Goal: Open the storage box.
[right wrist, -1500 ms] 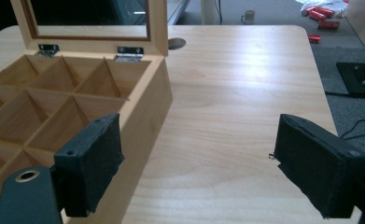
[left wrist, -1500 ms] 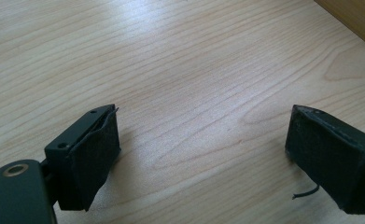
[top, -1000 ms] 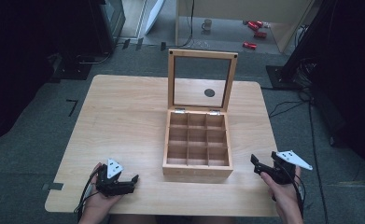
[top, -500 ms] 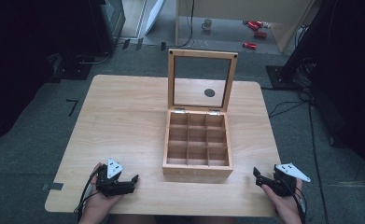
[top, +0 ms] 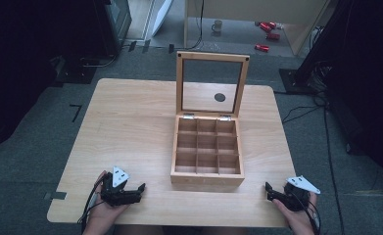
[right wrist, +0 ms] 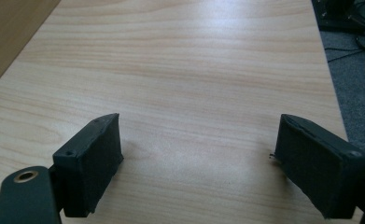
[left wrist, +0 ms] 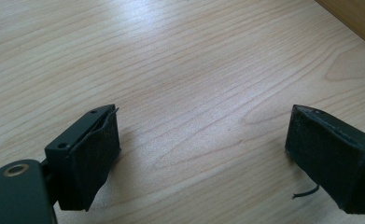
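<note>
A wooden box [top: 207,152] with several small empty compartments sits near the middle of the table [top: 130,127], its glass-paned lid [top: 212,83] standing upright. My left gripper [top: 139,192] rests at the table's front left, open, with bare wood between its jaws [left wrist: 203,144]. At the front right corner my right gripper [top: 268,191] is also open, holding nothing [right wrist: 199,154]. A corner of the box [left wrist: 357,18] shows at the upper right of the left gripper view, and the box's side [right wrist: 7,37] at the upper left of the right gripper view.
The table's right edge [right wrist: 332,93] runs close beside my right gripper, with grey floor and cables [right wrist: 357,42] beyond it. Red items [top: 266,36] and a mug [top: 218,24] lie on the floor behind the table. Dark equipment [top: 96,24] stands at the back left.
My right gripper has drawn back toward the table's front edge and a little lower. The left gripper and the box have stayed put.
</note>
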Demonstrator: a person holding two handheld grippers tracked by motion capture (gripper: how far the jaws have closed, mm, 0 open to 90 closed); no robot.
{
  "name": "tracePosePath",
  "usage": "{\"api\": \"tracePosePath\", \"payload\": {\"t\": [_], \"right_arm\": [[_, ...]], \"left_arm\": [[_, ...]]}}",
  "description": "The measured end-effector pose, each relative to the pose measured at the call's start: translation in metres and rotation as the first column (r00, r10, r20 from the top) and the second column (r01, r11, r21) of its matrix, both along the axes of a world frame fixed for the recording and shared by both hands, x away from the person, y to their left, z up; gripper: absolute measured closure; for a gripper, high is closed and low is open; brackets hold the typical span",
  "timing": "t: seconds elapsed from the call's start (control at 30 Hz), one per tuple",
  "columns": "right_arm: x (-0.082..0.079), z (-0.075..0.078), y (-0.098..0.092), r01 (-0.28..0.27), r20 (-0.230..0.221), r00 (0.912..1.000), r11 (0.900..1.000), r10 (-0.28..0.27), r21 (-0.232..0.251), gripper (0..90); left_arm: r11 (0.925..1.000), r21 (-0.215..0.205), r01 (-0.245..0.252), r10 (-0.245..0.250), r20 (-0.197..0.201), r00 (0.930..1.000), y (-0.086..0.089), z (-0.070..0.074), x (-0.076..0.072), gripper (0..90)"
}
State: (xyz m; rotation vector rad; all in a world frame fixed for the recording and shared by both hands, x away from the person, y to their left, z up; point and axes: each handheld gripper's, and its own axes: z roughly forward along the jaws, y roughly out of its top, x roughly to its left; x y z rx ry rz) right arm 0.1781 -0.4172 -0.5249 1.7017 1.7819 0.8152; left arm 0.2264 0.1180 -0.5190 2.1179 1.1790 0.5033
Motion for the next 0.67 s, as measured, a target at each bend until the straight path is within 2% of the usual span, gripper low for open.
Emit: {"api": "tracePosePath", "payload": {"t": [0.53, 0.6, 0.63, 0.67], "right_arm": [[0.0000, -0.0006, 0.0002, -0.007, -0.010, 0.9999, 1.000, 0.007, 0.004, 14.0], [0.0000, -0.0006, 0.0000, -0.008, -0.009, 0.9999, 1.000, 0.008, 0.007, 13.9], [-0.0004, -0.0003, -0.0021, -0.012, -0.004, 0.9999, 0.999, 0.012, 0.031, 13.9], [-0.0004, -0.0003, -0.0021, -0.012, -0.004, 0.9999, 0.999, 0.012, 0.031, 13.9]], "left_arm": [[1.0000, 0.000, -0.002, 0.002, 0.000, 1.0000, 0.0000, 0.0000, -0.0002, 10.3], [1.0000, 0.000, -0.002, 0.002, 0.000, 1.0000, 0.0000, 0.0000, -0.0002, 10.3], [1.0000, -0.001, -0.003, 0.003, -0.001, 1.0000, 0.0000, 0.0000, -0.0001, 10.4], [1.0000, -0.001, -0.003, 0.003, -0.001, 1.0000, 0.0000, 0.0000, -0.0001, 10.4]]}}
